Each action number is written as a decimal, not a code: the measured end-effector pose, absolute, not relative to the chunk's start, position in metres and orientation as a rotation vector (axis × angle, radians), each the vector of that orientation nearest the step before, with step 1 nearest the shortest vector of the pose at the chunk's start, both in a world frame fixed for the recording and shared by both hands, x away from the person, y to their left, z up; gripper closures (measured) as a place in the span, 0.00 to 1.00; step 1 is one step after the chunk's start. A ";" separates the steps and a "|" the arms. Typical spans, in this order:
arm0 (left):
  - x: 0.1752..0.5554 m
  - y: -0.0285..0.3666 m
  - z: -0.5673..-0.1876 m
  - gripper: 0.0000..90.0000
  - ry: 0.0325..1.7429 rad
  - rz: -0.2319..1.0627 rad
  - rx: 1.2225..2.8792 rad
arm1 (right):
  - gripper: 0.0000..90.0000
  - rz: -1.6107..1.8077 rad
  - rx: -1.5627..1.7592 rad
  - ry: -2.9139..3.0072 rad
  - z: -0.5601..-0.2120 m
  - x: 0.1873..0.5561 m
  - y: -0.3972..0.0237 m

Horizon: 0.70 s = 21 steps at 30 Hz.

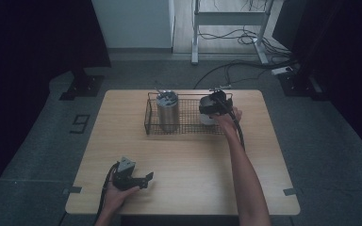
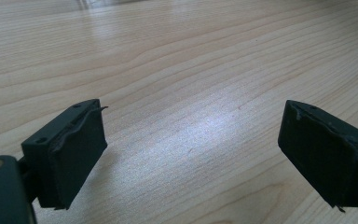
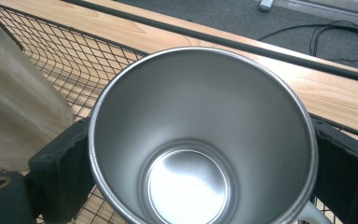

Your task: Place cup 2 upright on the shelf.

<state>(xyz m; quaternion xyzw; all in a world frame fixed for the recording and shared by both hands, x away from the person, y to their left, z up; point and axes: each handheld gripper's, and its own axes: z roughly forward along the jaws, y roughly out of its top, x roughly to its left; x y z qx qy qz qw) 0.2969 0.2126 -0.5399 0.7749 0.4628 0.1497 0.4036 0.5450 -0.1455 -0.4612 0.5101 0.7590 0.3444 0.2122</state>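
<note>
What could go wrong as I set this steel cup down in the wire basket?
1. The right claw grips the steel cup across its smooth round wall; it may slip or tilt.
2. The tall tumbler stands in the same wire basket; a sideways drift could knock it.
3. The cup's base may settle unevenly on the mesh and tip on release.

A light wooden counter (image 1: 184,160) carries a wire basket (image 1: 188,126) at its far middle; nearer than the basket, the left tool (image 1: 146,178) rests.
</note>
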 end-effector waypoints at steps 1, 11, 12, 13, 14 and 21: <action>0.297 0.213 -0.540 0.08 1.169 0.378 1.958 | 0.08 0.956 1.415 2.112 -0.462 0.545 -0.146; 0.296 0.213 -0.540 0.08 1.168 0.374 1.958 | 0.07 0.925 1.419 2.128 -0.468 0.548 -0.143; 0.296 0.213 -0.540 0.08 1.168 0.374 1.958 | 0.07 0.921 1.422 2.131 -0.469 0.549 -0.143; 0.296 0.213 -0.540 0.08 1.168 0.374 1.958 | 0.07 0.915 1.424 2.132 -0.470 0.549 -0.142; 0.296 0.213 -0.540 0.08 1.170 0.374 1.958 | 0.07 0.913 1.421 2.133 -0.471 0.549 -0.142; 0.296 0.212 -0.541 0.08 1.171 0.375 1.960 | 0.07 0.912 1.430 2.134 -0.472 0.550 -0.144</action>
